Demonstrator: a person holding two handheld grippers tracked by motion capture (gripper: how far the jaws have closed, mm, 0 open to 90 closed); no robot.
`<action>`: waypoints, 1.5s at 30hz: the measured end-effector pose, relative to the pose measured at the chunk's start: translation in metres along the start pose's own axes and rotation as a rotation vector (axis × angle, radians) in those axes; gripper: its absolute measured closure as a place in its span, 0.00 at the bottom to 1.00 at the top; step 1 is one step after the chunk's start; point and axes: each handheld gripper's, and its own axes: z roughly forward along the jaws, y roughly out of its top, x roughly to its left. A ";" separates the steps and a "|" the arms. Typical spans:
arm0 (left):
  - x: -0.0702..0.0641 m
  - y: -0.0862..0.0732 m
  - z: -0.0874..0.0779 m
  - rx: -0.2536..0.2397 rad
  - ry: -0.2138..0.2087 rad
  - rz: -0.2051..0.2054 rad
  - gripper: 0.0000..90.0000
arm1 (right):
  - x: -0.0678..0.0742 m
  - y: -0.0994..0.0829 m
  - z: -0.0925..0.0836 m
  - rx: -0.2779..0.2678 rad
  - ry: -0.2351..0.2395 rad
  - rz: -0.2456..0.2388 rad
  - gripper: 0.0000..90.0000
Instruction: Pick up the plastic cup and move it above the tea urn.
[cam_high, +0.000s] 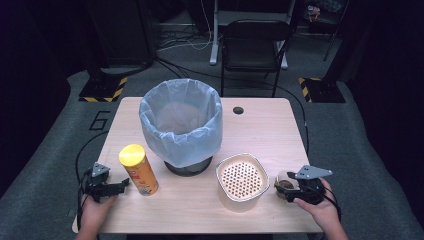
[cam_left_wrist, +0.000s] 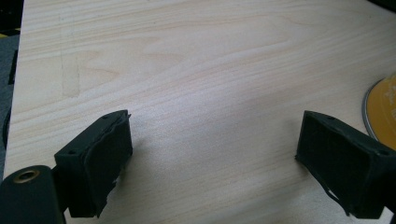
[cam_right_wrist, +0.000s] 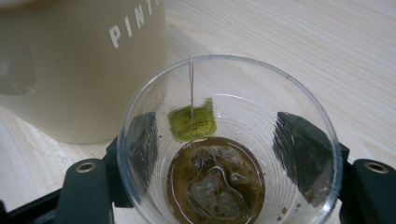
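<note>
The pale wooden worktop (cam_high: 200, 210) carries, at its middle back, a round bin lined with a light blue plastic bag (cam_high: 181, 122), mouth open and upward. In front of it to the right stands a cream plastic container with a perforated strainer insert (cam_high: 242, 181), and toward the left front an upright orange crisp tube with a yellow lid (cam_high: 138, 169). Smallest is the clear plastic cup (cam_right_wrist: 229, 140), just beside the strainer container near the right front edge; it holds a used tea bag (cam_right_wrist: 212, 186) in a little brown liquid, its string running up to the rim and a green tag (cam_right_wrist: 192, 122) against the wall. The right claw (cam_high: 290, 189) straddles this cup, a jaw on each side against the wall, apparently clamped. The cup is thin and will likely buckle, so the squeeze should stay light, and it should be kept upright when lifted so the liquid stays in. The left claw (cam_left_wrist: 215, 154) rests with jaws apart over bare wood, just beside the tube, holding nothing.
</note>
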 end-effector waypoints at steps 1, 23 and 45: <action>0.000 0.000 0.000 -0.002 -0.001 -0.004 0.11 | -0.001 0.003 -0.001 -0.002 0.005 -0.003 0.34; 0.000 0.000 0.001 -0.008 0.001 0.000 0.11 | -0.006 0.099 -0.022 -0.022 -0.067 -0.262 0.37; 0.000 0.000 0.001 -0.007 0.000 -0.002 0.11 | -0.011 0.142 0.000 -0.098 0.037 -0.450 0.38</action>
